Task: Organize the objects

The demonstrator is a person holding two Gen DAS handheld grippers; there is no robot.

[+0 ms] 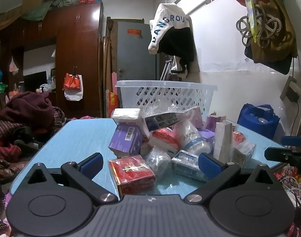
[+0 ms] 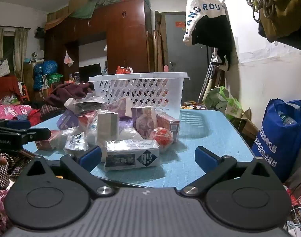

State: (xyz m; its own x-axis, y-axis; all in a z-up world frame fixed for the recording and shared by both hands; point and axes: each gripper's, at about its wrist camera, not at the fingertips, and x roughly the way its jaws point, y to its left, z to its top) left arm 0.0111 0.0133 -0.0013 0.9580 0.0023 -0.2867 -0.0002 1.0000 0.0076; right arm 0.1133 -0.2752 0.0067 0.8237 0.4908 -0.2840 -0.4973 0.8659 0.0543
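Note:
A heap of small boxes and plastic-wrapped packs lies on the blue table (image 1: pixel 75 142). A white lattice basket (image 1: pixel 166 94) stands behind the heap; it also shows in the right wrist view (image 2: pixel 138 90). My left gripper (image 1: pixel 150 164) is open at the near table edge, a red box (image 1: pixel 132 171) between its fingers, untouched. A purple box (image 1: pixel 125 140) lies just beyond. My right gripper (image 2: pixel 148 158) is open, with a silver wrapped box (image 2: pixel 130 154) just ahead by its left finger. A red round pack (image 2: pixel 163 136) sits behind it.
A blue shopping bag (image 2: pixel 280 138) stands right of the table against the white wall. Clothes are piled on a bed (image 1: pixel 22 130) to the left. The other gripper shows at the right edge of the left wrist view (image 1: pixel 286 154) and the left edge of the right wrist view (image 2: pixel 16 134).

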